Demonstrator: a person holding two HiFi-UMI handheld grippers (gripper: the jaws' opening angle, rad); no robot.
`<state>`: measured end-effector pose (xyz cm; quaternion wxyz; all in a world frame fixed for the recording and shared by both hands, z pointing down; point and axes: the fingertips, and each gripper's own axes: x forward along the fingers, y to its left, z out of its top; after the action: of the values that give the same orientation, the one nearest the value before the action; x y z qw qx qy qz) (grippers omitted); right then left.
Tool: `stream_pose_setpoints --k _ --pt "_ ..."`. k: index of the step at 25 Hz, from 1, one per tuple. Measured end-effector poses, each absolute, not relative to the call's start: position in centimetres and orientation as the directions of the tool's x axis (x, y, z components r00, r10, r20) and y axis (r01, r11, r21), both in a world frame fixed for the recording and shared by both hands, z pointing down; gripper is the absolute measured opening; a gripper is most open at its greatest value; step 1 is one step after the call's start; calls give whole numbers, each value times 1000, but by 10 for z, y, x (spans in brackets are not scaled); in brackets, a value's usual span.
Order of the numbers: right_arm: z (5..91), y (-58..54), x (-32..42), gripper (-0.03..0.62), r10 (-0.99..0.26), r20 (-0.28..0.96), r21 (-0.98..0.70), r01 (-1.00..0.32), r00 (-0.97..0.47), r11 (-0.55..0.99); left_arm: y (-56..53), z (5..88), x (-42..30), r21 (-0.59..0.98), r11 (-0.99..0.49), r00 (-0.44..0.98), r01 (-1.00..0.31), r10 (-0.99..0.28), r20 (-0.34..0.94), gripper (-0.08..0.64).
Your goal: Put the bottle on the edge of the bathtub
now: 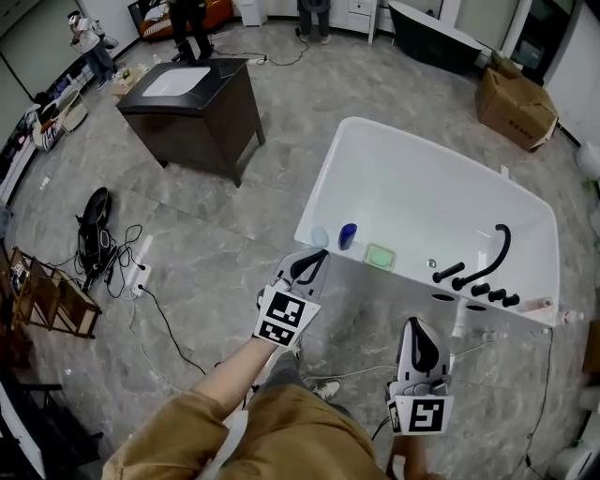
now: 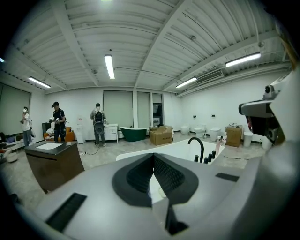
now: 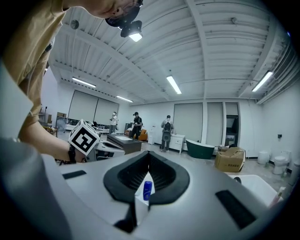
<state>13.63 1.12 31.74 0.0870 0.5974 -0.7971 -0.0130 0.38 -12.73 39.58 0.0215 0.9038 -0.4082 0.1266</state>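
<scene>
Dark cabinet [image 1: 192, 103] with white sink top, standing on the grey marble floor [image 1: 234, 234], far left. Cardboard box [image 1: 514, 103] at far right, close to the wall. Dark freestanding tub [image 1: 436, 37] at the far edge. Black cables [image 1: 112, 253] and wooden rack [image 1: 42, 300] along the left edge. People [image 1: 192, 28] at the back.

Left tongs [image 2: 153, 156] pressed together tip to tip, facing white bathtub [image 2: 161, 151] with black faucet [image 2: 197, 143]; dark cabinet [image 2: 54, 164] at left, cardboard box [image 2: 161, 136] and three people [image 2: 98, 123] far behind.
</scene>
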Motion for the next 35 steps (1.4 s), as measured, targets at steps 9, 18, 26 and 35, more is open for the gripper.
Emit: stream_pose_setpoints --k 9,18,26,35 --pt "309 -1 126 6 -942 137 132 -937 -307 324 -117 347 -17 -50 -647 632 -761 -757 165 8" --pt "306 -29 113 6 -929 152 137 -924 -337 357 -117 316 -40 -38 -648 641 -761 -759 117 8" --pt "293 -50 115 6 -937 130 148 -928 -325 343 -111 282 -63 -51 -636 633 -770 -771 62 8" --pt "286 -64 119 6 -948 125 153 -938 -294 311 -112 282 -87 -36 -615 612 -788 -788 72 8"
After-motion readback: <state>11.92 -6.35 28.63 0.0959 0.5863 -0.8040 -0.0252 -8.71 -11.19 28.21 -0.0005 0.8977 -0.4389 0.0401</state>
